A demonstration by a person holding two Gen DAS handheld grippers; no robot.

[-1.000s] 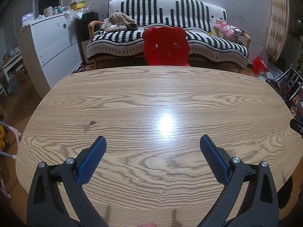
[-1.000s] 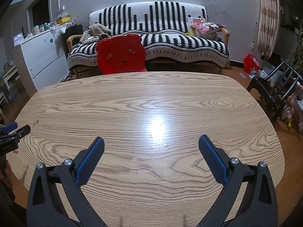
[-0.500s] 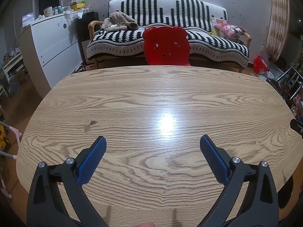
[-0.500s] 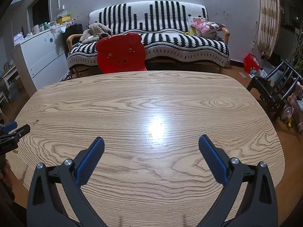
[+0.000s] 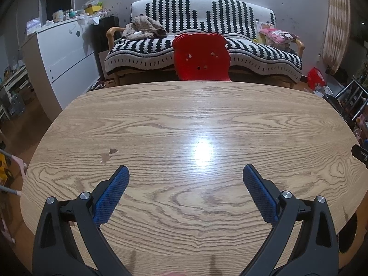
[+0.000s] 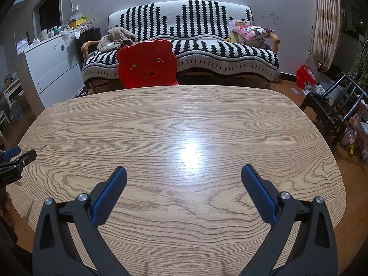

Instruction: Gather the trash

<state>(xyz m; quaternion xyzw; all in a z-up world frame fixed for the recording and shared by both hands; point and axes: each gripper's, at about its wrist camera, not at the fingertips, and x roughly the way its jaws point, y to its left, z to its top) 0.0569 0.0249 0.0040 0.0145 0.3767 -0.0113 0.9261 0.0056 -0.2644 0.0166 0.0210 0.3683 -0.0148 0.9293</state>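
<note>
Both pairs of black tongs with blue ribbed pads are held low over the near part of the oval, oak-grained worktop, the left tongs and the right tongs each spread wide with nothing between the pads. No trash is seen on the worktop in either view — only a small brownish fleck or chip interrupts the glossy wood grain, ahead of and slightly left of the left tongs, with a bright lamp reflection near the middle. Whether that fleck is debris or a flaw in the veneer cannot be told; if it is debris, the left tongs are judged the nearer, since in the right wrist view it appears only as a faint mark far to the left, near the worktop's edge.

Likelier candidates for collection lie off the worktop. A crumpled red plastic bag sits on the wooden floor by the striped curtain, beyond the far right corner of the worktop, with a few scraps of paper scattered just beside it. These lie forward and to the right of both tongs, and the right tongs are judged closer — though well apart from them.

A red, bear-shaped plastic chair back stands against the far edge of the worktop, before a sofa draped in a black-and-white knitted cover.
</note>
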